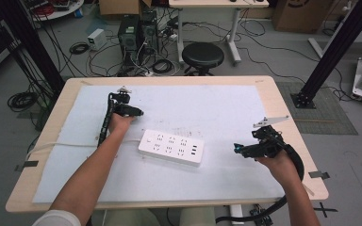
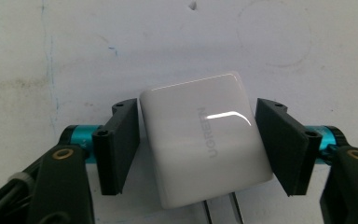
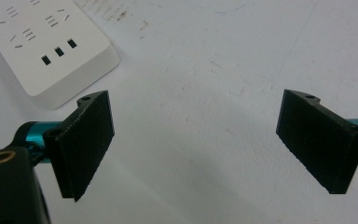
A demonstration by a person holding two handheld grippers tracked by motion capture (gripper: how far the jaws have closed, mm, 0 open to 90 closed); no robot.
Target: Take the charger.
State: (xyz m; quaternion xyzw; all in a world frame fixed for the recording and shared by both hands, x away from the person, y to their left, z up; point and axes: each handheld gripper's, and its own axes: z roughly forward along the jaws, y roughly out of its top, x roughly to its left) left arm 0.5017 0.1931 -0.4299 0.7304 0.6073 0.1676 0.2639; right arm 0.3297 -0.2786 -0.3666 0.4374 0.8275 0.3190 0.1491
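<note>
Left gripper [image 2: 198, 144] has its two black jaws set on either side of a white charger block [image 2: 205, 140], narrowed to about the block's width; the pad on one side lies against the block's flank, while the pad [image 2: 282, 144] on the other side looks to be just touching or a hair off, so whether the grip is firm I cannot tell; the block lies on the pale mat [image 2: 121, 46] with its two metal prongs pointing back toward the camera, lettering along its face; in the high view this gripper [image 1: 139, 113] sits at the mat's far left, with the white power strip [image 1: 171, 147] lying just beside it toward the middle of the table [image 1: 273, 89]; right gripper [image 3: 196, 140] stands with its jaws spread wide and nothing between them, hovering over bare mat, one end of the strip [image 3: 42, 46] near its one jaw; in the high view it [image 1: 238, 149] waits to the right of the strip, apart from it; the step in hand seems to be the pick-up of the charger, presumably for plugging into the strip; the next move calls for a squeeze firm enough that the glossy casing does not slip, then a lift and a turn of the wrist so the prongs face down over a socket; the free gripper could steady the strip, since it is light and may slide.
</note>
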